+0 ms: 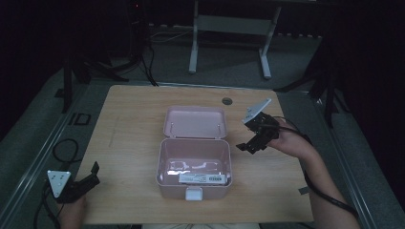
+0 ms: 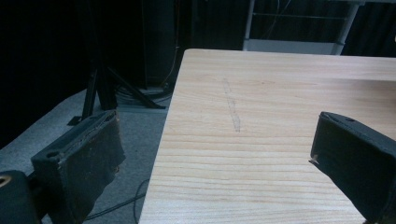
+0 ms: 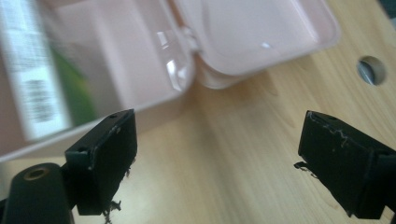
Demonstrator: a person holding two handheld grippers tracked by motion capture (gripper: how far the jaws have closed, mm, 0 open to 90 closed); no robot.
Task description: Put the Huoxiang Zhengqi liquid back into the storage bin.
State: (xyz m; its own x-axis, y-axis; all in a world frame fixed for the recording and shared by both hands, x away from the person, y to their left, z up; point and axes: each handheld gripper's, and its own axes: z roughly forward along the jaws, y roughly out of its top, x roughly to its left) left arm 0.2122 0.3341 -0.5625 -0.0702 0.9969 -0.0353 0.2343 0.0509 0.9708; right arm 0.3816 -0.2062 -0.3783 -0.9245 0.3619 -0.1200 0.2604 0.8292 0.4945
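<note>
Pink box label, right-tongs view.

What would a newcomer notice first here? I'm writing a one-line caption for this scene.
A pink box sits mid-table with its lid flung back, and a white labelled packet lies inside. The right tool hovers open just right of the box, and the left tool waits open at the table's near left corner.
</note>
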